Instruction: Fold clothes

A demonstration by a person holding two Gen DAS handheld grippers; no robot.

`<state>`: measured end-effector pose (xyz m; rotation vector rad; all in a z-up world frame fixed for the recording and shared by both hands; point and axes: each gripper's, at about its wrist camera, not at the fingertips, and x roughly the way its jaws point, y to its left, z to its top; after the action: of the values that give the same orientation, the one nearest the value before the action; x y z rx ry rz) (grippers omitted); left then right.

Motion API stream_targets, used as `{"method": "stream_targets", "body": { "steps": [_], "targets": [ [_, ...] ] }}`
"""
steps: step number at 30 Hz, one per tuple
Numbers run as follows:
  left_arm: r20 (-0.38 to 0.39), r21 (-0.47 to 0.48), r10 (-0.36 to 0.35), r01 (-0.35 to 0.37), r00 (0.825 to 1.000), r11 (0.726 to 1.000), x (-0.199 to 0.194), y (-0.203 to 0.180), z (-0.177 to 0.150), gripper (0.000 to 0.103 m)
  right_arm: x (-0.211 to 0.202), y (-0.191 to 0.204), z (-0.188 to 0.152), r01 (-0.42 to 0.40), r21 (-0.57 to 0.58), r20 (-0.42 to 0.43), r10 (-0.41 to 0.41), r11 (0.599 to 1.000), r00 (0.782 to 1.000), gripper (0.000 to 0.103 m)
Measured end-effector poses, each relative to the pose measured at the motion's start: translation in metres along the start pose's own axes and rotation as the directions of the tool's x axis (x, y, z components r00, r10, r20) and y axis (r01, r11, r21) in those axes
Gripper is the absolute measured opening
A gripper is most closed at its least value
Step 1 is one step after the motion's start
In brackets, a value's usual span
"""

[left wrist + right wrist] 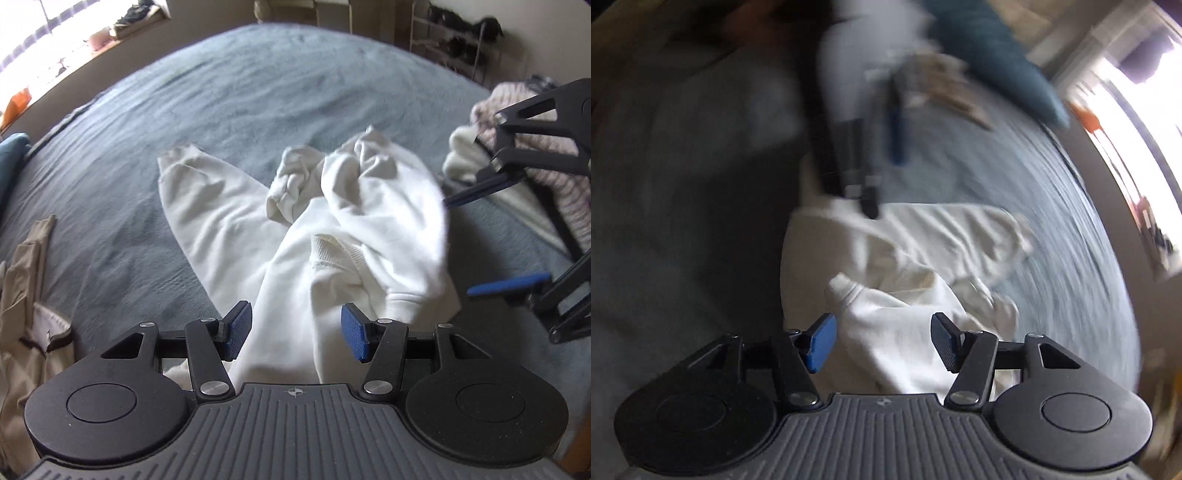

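Observation:
A white sweatshirt [332, 229] lies crumpled on the grey-blue bedspread [240, 92], one sleeve stretched to the far left and the other bunched on top. My left gripper [297, 330] is open, its blue pads on either side of the near part of the sweatshirt. My right gripper [476, 243] shows at the right edge of the left wrist view, open, beside the sweatshirt's right side. In the blurred right wrist view the right gripper [884, 341] is open over the sweatshirt [905, 332], and the left gripper [864, 155] appears beyond it.
Tan trousers [26, 295] lie at the bed's left edge. A pile of pink and cream clothes [517, 162] sits at the right. A teal pillow [997, 62] lies near the window side. A shoe rack [454, 40] stands beyond the bed.

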<state>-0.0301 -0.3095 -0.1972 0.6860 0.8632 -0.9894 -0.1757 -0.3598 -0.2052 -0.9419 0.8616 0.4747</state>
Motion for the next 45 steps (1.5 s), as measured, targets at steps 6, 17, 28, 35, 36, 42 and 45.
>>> {"method": "stream_targets", "body": {
  "steps": [6,17,28,35,36,42,45],
  "targets": [
    [-0.046,0.038,-0.061,0.063,0.997,0.997,0.027,-0.002,0.004,0.053,0.040,-0.012,-0.014,-0.061,0.051,-0.021,0.062,0.997,0.998,0.007],
    [-0.090,0.052,-0.137,0.142,0.986,0.989,0.063,-0.021,0.013,0.040,-0.017,-0.085,-0.085,0.033,0.882,-0.015,-0.042,0.470,0.999,0.006],
    [0.115,-0.022,-0.035,0.038,0.993,0.999,-0.029,-0.040,-0.003,0.001,-0.051,-0.114,-0.149,-0.083,0.996,0.077,-0.203,-0.024,0.976,0.006],
    [0.295,-0.196,0.065,-0.006,0.953,0.981,-0.147,-0.023,-0.017,0.001,-0.154,-0.122,-0.120,-0.136,0.990,0.114,-0.413,-0.023,0.904,0.006],
    [0.325,-0.219,0.086,-0.013,0.942,0.976,-0.165,-0.016,-0.018,0.001,-0.171,-0.123,-0.112,-0.136,0.991,0.115,-0.441,-0.015,0.890,0.006],
    [0.544,-0.299,0.175,-0.006,0.821,0.954,-0.279,0.017,-0.026,0.001,-0.279,-0.114,-0.050,-0.121,0.991,0.129,-0.587,0.053,0.799,0.006],
    [0.638,-0.320,0.193,0.029,0.745,0.947,-0.332,0.029,-0.032,0.001,-0.326,-0.105,-0.020,-0.107,0.990,0.143,-0.638,0.094,0.757,0.006]
  ]
}}
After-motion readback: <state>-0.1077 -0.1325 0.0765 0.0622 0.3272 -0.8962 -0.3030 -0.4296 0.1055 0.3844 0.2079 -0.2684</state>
